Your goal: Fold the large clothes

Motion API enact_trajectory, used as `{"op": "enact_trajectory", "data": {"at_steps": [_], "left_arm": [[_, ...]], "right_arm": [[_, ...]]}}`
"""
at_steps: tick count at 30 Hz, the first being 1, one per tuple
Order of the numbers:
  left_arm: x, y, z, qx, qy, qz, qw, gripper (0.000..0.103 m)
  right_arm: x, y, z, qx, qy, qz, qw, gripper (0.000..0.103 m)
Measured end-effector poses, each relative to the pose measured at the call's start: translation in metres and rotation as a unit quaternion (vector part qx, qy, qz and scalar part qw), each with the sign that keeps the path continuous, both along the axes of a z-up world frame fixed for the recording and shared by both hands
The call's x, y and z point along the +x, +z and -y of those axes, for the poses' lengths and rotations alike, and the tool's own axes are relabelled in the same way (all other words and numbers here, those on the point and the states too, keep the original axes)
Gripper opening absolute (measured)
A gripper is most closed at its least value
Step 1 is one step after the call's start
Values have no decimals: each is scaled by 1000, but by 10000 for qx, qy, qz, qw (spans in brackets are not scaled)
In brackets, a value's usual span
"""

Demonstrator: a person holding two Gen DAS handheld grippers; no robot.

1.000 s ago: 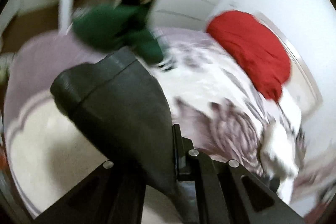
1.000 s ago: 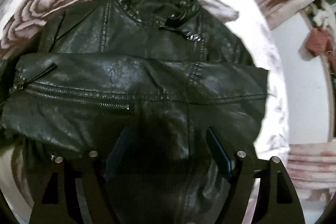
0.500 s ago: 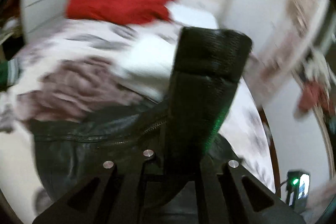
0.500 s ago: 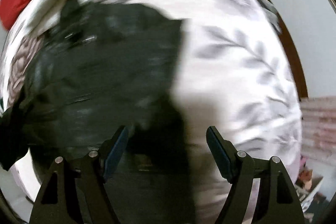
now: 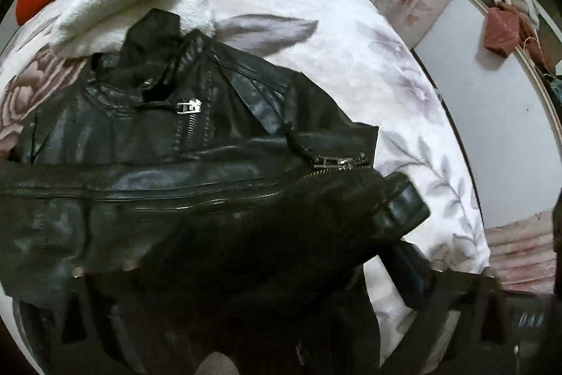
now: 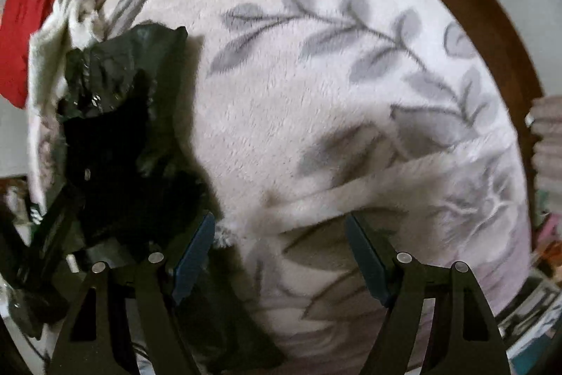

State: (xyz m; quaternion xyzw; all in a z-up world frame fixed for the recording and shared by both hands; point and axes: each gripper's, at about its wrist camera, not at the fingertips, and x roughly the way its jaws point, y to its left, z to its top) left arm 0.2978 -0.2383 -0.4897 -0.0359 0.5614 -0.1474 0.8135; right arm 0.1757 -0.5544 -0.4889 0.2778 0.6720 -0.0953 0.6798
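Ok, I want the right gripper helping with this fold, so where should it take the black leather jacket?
Probably the cuff of the sleeve lying across the jacket. That thick band sticks out past the body over the blanket, so one finger can slip under. Bring the open right gripper in from the jacket's right, low along the blanket.

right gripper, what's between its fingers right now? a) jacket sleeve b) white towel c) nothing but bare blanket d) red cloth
c: the right gripper stands open over the floral blanket, with the jacket off to its left side, outside the fingers.
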Motion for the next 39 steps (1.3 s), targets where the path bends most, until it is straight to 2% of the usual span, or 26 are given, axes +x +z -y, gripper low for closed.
{"op": "enact_trajectory", "data": {"at_steps": [2, 5, 8, 9, 11, 13, 15, 16, 17, 18, 20, 22, 24, 25, 27, 28, 29, 31, 33, 35, 37, 38, 39], "left_arm": [[-3, 12, -17, -110, 143, -28, 9998, 103], [1, 27, -68, 14, 719, -20, 9974, 103], [0, 39, -139, 335, 1593, 39, 9867, 103], [0, 41, -165, 536, 1879, 82, 9807, 103], [4, 33, -206, 895, 2219, 80, 9709, 103], [15, 7, -241, 1365, 2485, -106, 9589, 103], [27, -25, -263, 1677, 2558, -391, 9513, 103], [33, -43, -271, 1738, 2561, -553, 9493, 103], [36, -55, -276, 1789, 2579, -667, 9471, 103], [38, -65, -281, 1681, 2584, -719, 9486, 103], [40, -72, -287, 1457, 2567, -674, 9531, 103], [42, -77, -288, 1316, 2548, -671, 9557, 103], [40, -78, -288, 1236, 2549, -679, 9566, 103], [38, -78, -288, 1207, 2563, -700, 9565, 103], [32, -69, -286, 1221, 2611, -757, 9546, 103], [26, -59, -283, 1283, 2637, -730, 9532, 103], [19, -49, -280, 1371, 2647, -667, 9522, 103], [-6, -25, -265, 1697, 2597, -508, 9493, 103], [-33, -12, -248, 1986, 2529, -350, 9462, 103], [-58, -9, -232, 2248, 2422, -323, 9433, 103], [-75, -19, -217, 2431, 2307, -374, 9414, 103], [-85, -34, -207, 2489, 2217, -528, 9413, 103], [-85, -46, -209, 2522, 2172, -660, 9407, 103]], "right_arm": [[-5, 3, 7, 300, -167, 135, 9993, 78], [-5, 12, 8, 630, -367, 336, 9968, 78], [8, 17, 3, 1022, -398, 598, 9922, 78], [16, 18, -1, 1139, -370, 651, 9907, 78], [36, 17, -14, 1365, -254, 716, 9877, 78], [57, 12, -31, 1467, -15, 704, 9867, 78], [74, 3, -55, 1312, 223, 605, 9893, 76], [81, -4, -64, 1205, 311, 543, 9907, 52], [86, -8, -71, 1168, 400, 462, 9913, 19], [89, -9, -78, 1048, 458, 390, 9927, 19], [98, 1, -88, 900, 649, 674, 9915, 13], [100, 6, -96, 491, 953, 844, 9906, 12], [102, -14, -92, 281, 925, 489, 9941, 11], [102, -29, -89, 311, 922, 246, 9949, 11], [99, -31, -83, 467, 892, 172, 9948, 12], [96, -23, -78, 592, 821, 210, 9946, 20], [92, -17, -73, 661, 800, 197, 9944, 34], [73, -3, -59, 754, 753, 155, 9942, 46], [54, -3, -56, 871, 892, 55, 9922, 47], [36, -16, -62, 957, 1149, -292, 9883, 47], [24, -32, -70, 1117, 1287, -450, 9843, 47], [22, -37, -75, 1217, 1346, -446, 9824, 46], [22, -41, -79, 1157, 1425, -461, 9819, 41]]}}
